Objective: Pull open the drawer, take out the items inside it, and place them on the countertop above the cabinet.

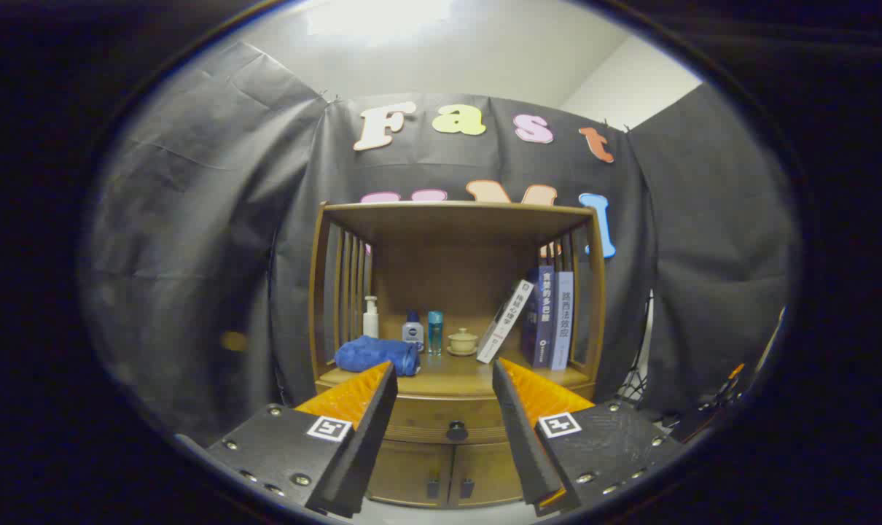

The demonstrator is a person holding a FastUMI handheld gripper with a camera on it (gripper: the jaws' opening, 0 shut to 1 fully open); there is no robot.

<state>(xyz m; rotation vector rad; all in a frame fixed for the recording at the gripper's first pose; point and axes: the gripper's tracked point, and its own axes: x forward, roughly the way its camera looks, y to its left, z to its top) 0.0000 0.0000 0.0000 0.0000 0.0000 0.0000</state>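
Black-draped booth, wooden cabinet (455, 350) ahead. Tongs (445, 386) spread wide, empty, lined up short of drawer knob (456, 430) for the pull; drawer (448, 417) not yet opened.

The camera rides behind the tongs (445, 394), facing the wooden cabinet (455, 408) head-on from nearby.
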